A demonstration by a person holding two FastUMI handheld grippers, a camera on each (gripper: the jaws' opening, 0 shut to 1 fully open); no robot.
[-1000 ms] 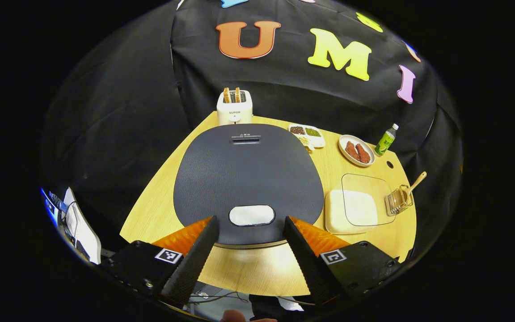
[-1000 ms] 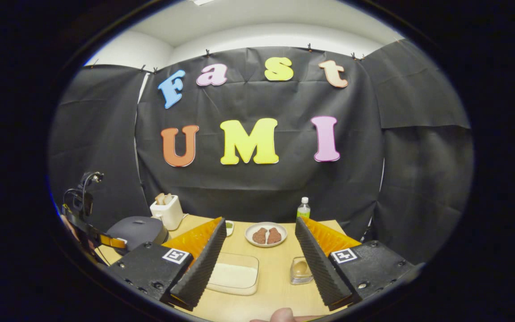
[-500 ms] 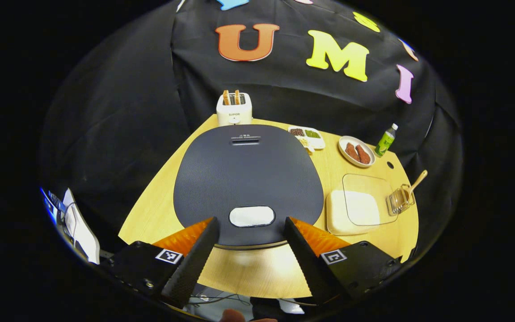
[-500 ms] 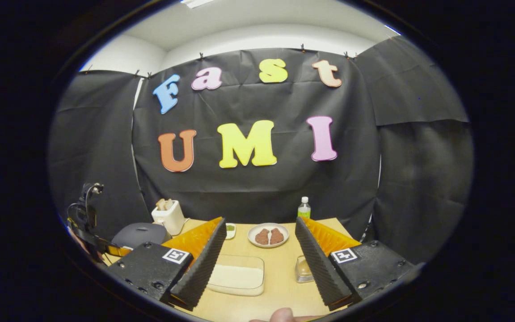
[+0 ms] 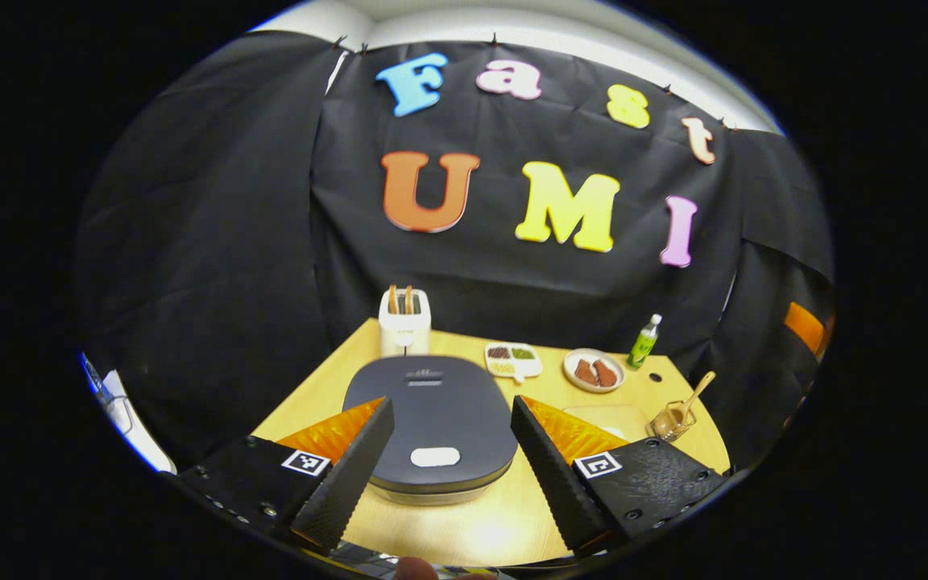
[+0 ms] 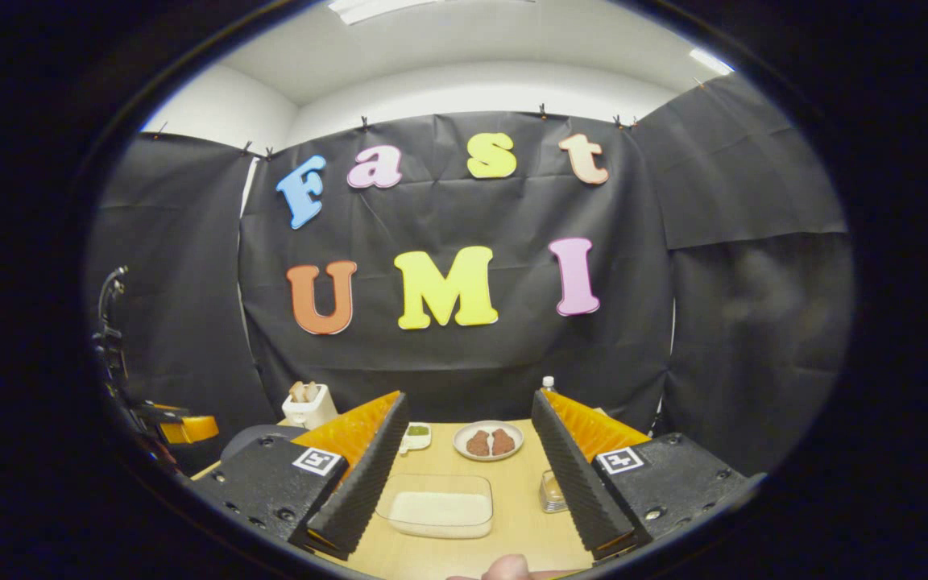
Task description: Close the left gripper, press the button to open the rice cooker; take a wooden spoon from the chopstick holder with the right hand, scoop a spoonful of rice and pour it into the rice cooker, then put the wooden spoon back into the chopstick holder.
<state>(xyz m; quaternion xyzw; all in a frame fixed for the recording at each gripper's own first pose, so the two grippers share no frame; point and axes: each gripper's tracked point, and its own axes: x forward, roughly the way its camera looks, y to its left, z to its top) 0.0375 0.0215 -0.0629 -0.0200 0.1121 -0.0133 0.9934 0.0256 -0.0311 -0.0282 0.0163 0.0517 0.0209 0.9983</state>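
Both grippers spread wide and empty above the bench; rice cooker lid down.

In the left gripper view, your left gripper [image 5: 449,466] held its fingers wide apart, gripping nothing, above the closed rice cooker [image 5: 430,415], whose pale button [image 5: 435,457] sat between them. Right of the cooker stood the rice container [image 5: 614,419], then the chopstick holder [image 5: 672,420] with the wooden spoon [image 5: 698,389] leaning out. In the right gripper view, your right gripper [image 6: 469,471] was equally wide and empty, above the bench [image 6: 512,515].
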